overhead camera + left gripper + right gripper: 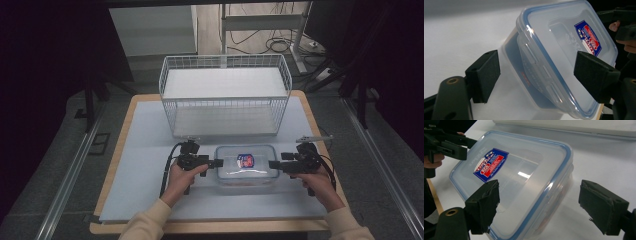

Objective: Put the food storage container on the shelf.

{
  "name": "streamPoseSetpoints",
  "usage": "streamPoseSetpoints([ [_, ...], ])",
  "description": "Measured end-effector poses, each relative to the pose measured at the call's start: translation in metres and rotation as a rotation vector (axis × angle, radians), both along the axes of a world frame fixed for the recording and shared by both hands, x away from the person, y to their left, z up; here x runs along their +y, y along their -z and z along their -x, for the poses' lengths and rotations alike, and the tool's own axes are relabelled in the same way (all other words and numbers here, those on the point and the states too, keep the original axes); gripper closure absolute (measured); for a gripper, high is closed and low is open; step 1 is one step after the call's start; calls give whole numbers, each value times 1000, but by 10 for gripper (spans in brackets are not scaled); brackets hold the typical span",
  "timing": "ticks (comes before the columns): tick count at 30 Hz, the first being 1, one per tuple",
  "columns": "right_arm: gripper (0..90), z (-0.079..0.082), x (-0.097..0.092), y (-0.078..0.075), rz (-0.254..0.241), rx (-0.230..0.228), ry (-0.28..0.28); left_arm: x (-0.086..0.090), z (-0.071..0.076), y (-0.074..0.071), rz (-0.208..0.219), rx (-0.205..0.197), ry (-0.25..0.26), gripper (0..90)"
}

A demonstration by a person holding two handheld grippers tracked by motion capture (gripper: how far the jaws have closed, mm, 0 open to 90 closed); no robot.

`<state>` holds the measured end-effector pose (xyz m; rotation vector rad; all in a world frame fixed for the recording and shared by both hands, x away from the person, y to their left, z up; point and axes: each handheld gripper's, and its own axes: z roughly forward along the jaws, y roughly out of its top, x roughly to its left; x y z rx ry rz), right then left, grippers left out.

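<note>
A clear plastic container point(246, 165) with a blue-rimmed lid and a red and blue label lies flat on the white mat, in front of the wire basket. My left gripper point(218, 163) points at its left end and my right gripper point(271, 164) at its right end. In the left gripper view the container point(564, 50) has one end between the open jaws of the left gripper point(536, 75), with gaps on both sides. In the right gripper view the right gripper point(544, 205) stands open around the other end of the container point(519, 177), its pads apart from it.
A white wire basket point(225, 95) stands at the back of the white mat point(145, 150), which covers a wooden table point(120, 135). Bare mat lies to the left, right and front of the container. Cables and a desk frame lie on the floor beyond.
</note>
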<state>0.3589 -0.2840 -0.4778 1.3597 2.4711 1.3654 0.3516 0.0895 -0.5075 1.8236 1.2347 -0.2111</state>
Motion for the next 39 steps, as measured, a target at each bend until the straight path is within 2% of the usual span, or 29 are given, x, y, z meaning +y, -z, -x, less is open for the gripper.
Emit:
streamPoseSetpoints([
  [4, 168, -4, 1, 2, -13, 25, -8, -1, -2, 2, 35, 13, 2, 234],
  [6, 171, -9, 3, 4, -36, 45, -15, 1, -4, 4, 51, 32, 9, 248],
  [9, 181, -19, 6, 9, -74, 93, -29, 2, -5, 6, 71, 50, 21, 253],
  [12, 192, -22, 9, 15, -65, 125, -44, 3, -6, 8, 95, 74, 39, 257],
  [14, 200, -23, 8, 17, -90, 152, -49, 4, -6, 9, 107, 83, 51, 264],
  [17, 222, -24, 3, 19, -117, 191, -56, 4, -5, 9, 117, 88, 64, 296],
  [20, 221, -28, -1, 24, -157, 259, -56, 4, -3, 8, 122, 83, 71, 328],
  [23, 219, -29, -2, 26, -171, 283, -56, 4, -3, 9, 130, 89, 77, 348],
  [25, 247, -29, -3, 25, -172, 283, -54, 5, -4, 9, 135, 92, 79, 351],
  [28, 367, -28, -8, 21, -182, 276, -39, 5, -4, 10, 138, 99, 80, 355],
  [29, 377, -27, -10, 19, -180, 265, -37, 5, -4, 10, 147, 106, 84, 360],
  [33, 395, -26, -10, 20, -196, 282, -24, 6, -3, 10, 148, 100, 83, 373],
  [39, 446, -21, -12, 15, -198, 263, -20, 5, 5, 5, 139, 64, 75, 409],
])
